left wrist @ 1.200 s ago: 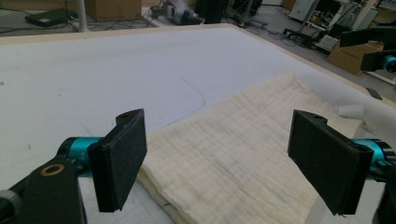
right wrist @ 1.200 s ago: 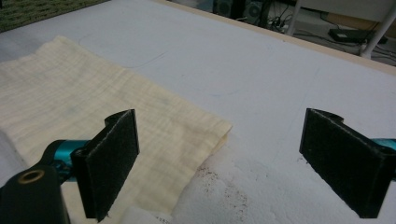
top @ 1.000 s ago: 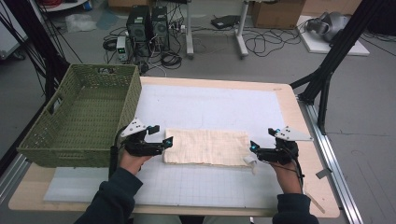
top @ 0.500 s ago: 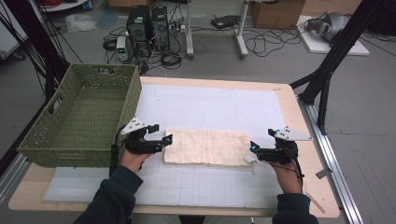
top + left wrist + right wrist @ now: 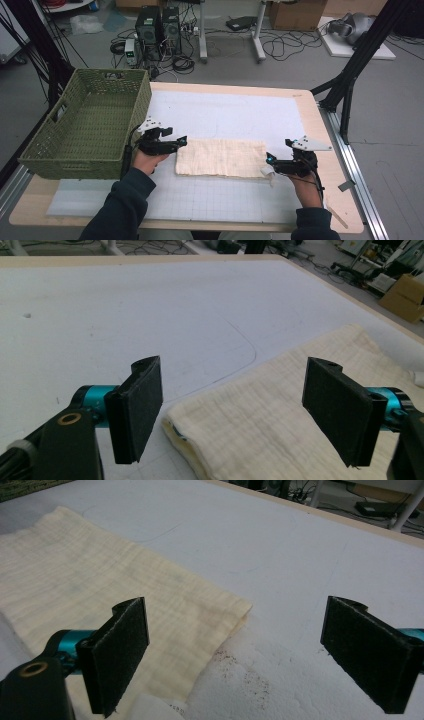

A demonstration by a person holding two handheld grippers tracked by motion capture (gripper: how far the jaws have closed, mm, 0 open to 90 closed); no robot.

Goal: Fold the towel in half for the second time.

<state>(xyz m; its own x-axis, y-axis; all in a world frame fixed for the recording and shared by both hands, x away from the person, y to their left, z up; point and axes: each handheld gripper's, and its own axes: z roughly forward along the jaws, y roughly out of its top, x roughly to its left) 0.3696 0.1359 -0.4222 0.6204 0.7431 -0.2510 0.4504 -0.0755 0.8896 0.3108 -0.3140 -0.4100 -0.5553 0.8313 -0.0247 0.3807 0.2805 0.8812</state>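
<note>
At the lower centre of the high view, a folded cream cloth (image 5: 220, 158) lies flat on the white surface (image 5: 225, 112). The left claw (image 5: 181, 141), released with jaws just narrowing, straddles its left end; the right claw (image 5: 269, 159), released, sits at its right end. A green basket (image 5: 85, 125) stands upper left.

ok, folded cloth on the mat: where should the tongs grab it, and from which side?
Probably the two short ends. The cloth lies flat and long across the mat, its folded end edges slightly raised. The left tongs come in level from its left end, the right tongs from its right, each open and facing an end corner.
</note>
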